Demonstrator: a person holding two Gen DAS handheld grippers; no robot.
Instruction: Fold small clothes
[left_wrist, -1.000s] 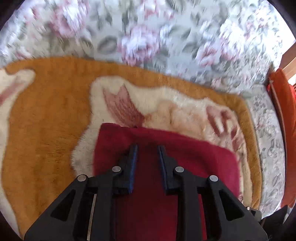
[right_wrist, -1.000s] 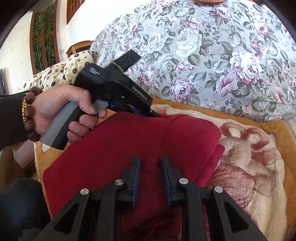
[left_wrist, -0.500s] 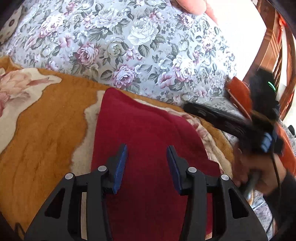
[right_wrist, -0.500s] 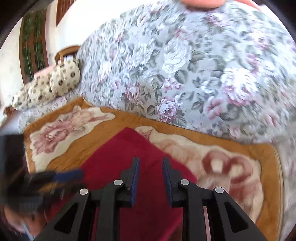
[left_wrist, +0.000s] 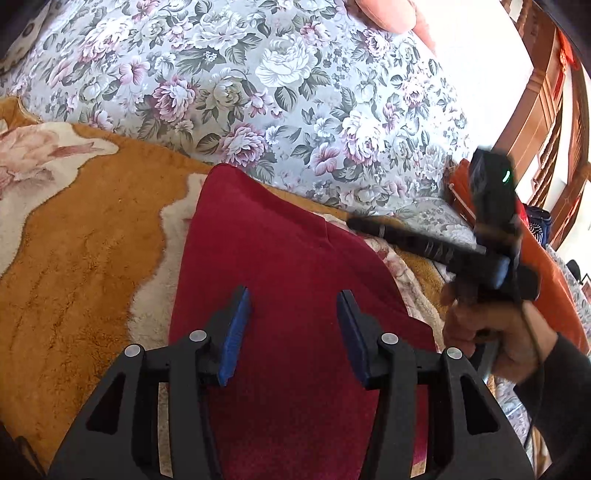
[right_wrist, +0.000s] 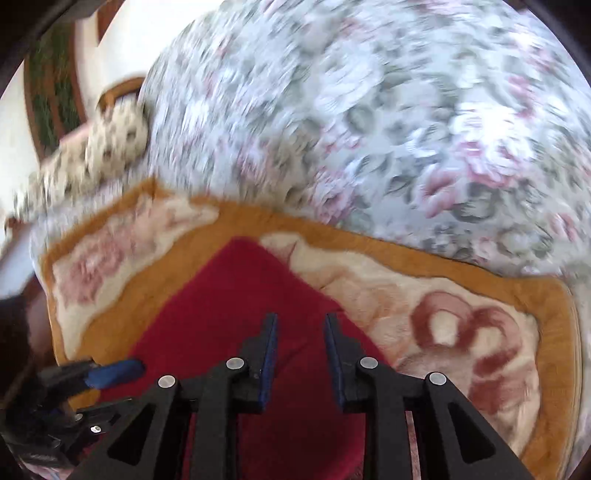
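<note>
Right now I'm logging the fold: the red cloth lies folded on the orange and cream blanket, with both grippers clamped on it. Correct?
Not quite. The red cloth does lie folded on the orange and cream blanket, but neither gripper clamps it. The left wrist view shows the left gripper with jaws apart, just opened; the right wrist view shows the right gripper gapped too, nothing between the pads.

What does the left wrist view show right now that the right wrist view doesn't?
Only the left wrist view: the hand holding the right gripper from the side, an orange cushion, and wooden furniture. Only the right wrist view: a spotted pillow and the left gripper at the lower left edge, blurred. Both: the red garment lying on the orange blanket, and the floral bedding behind.
</note>
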